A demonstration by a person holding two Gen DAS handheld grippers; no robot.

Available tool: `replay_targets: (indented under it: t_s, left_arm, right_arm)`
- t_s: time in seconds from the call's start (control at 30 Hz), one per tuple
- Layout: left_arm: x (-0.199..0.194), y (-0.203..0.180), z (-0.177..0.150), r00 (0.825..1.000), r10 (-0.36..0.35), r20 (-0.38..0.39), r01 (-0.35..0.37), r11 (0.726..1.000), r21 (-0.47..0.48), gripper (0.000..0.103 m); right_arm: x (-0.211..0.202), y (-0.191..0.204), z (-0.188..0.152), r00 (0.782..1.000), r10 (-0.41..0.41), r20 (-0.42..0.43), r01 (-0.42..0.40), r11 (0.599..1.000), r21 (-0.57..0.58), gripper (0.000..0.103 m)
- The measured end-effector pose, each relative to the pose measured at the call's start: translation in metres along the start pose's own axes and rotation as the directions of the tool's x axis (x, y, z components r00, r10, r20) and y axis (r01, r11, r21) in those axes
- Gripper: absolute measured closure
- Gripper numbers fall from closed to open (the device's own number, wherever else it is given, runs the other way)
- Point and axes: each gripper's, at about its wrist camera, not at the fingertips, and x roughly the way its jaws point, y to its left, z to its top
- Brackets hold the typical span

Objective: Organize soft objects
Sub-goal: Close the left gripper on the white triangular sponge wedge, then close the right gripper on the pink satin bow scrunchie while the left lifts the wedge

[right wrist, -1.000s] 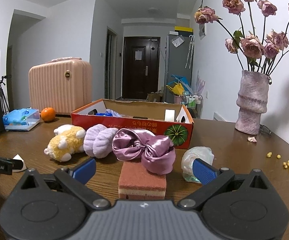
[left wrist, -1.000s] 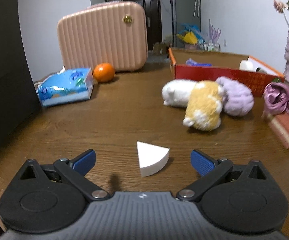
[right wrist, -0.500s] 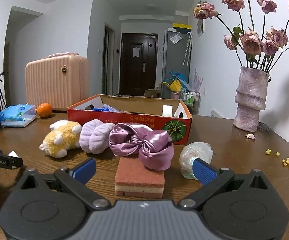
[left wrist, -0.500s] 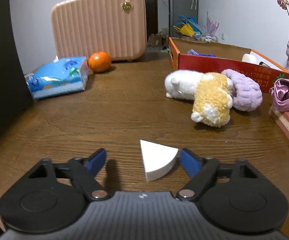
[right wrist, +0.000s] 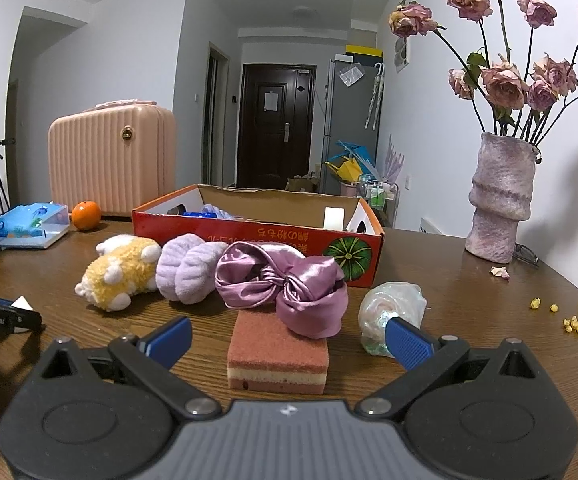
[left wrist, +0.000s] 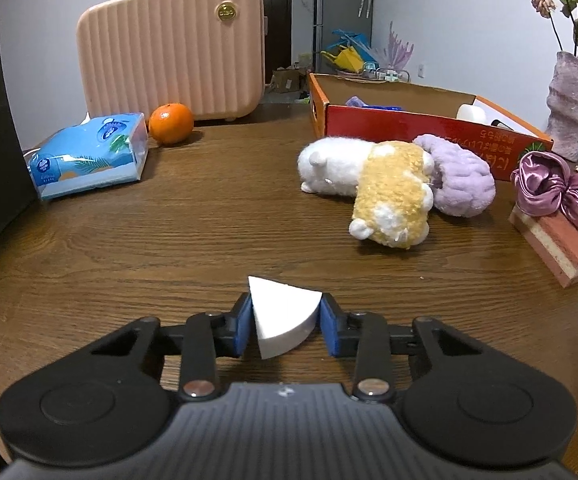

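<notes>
The right gripper (right wrist: pixel 287 338) is wide open, with a pink sponge (right wrist: pixel 277 354) between its fingers.

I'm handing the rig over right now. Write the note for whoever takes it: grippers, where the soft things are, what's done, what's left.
Left gripper: shut on the white sponge wedge, low over the table.
Right gripper: open, empty, with the pink sponge block between its fingers.
Red box: already holds a few items.
Still outside, in front of the box: plush toy, lilac headband, satin scrunchie lying on the block, wrapped bundle.
Left to do: box the wedge, then the rest.
</notes>
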Motion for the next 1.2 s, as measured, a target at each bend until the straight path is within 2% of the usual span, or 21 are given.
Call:
replay_targets:
  t_s: [0.2,0.37,0.7,1.0,1.2]
  left_arm:
    - [-0.007,0.0,0.001,0.999,0.023,0.046,-0.023,1.0,-0.002,0.069]
    - [-0.018,-0.001,0.005,0.994,0.029,0.101,-0.026,0.999,-0.04,0.069]
    - [-0.041,-0.038,0.008,0.979,0.011,0.204,-0.006,1.0,-0.027,0.069]
    - [-0.047,-0.061,0.007,0.975,0.004,0.223,-0.002,1.0,-0.009,0.069]
    - [-0.047,-0.065,0.007,0.974,0.027,0.224,-0.026,1.0,-0.006,0.069]
  right_arm:
    - [0.0,0.001,0.0,1.0,0.002,0.004,-0.002,1.0,-0.001,0.0]
    - [0.0,0.002,0.0,1.0,0.007,0.012,-0.007,1.0,-0.002,0.0]
    - [-0.003,0.003,0.001,0.999,0.015,0.028,-0.015,1.0,0.002,0.0]
    - [-0.004,0.003,0.001,0.999,0.027,0.036,-0.027,1.0,0.004,0.0]
    - [-0.003,0.003,0.002,0.998,0.037,0.042,-0.038,0.999,0.01,0.0]
